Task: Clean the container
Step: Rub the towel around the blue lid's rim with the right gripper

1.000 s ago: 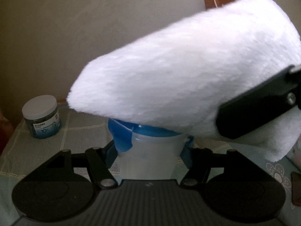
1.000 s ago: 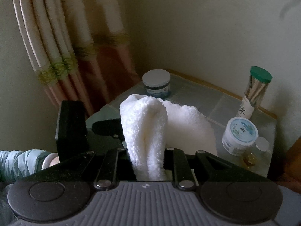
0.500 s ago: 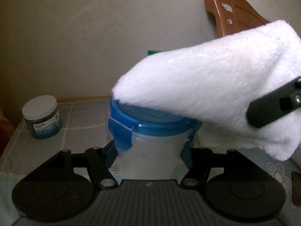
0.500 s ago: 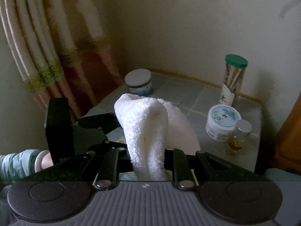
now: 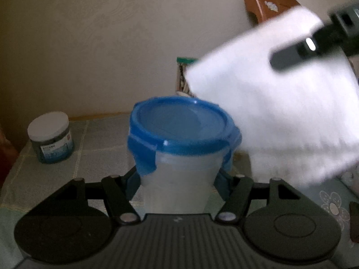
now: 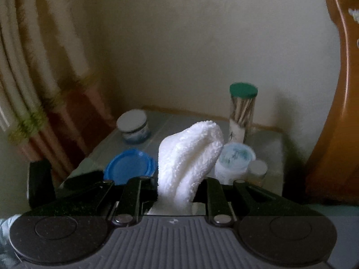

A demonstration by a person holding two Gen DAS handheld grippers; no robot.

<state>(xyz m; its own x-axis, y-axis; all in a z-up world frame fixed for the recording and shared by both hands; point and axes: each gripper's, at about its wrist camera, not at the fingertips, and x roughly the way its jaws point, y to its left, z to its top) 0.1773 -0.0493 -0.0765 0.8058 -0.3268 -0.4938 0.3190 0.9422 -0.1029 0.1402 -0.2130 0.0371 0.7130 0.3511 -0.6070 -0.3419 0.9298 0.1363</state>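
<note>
Our left claw (image 5: 178,179) pinches the clear tub (image 5: 177,181) below its blue lid (image 5: 179,121), above the counter (image 5: 89,157). Our right claw (image 6: 177,190) pinches a white cloth (image 6: 186,157), held beside the lid. A green-capped tube (image 6: 242,112) holds sticks; the tub's contents cannot be told.

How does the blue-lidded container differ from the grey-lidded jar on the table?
The blue-lidded container has a cloudy, see-through body; the grey-lidded jar has a dark body with a printed label. The container's lid has side clips; the jar's is plain. The left gripper holds the container; the jar stands free. Both are round and closed.
</note>
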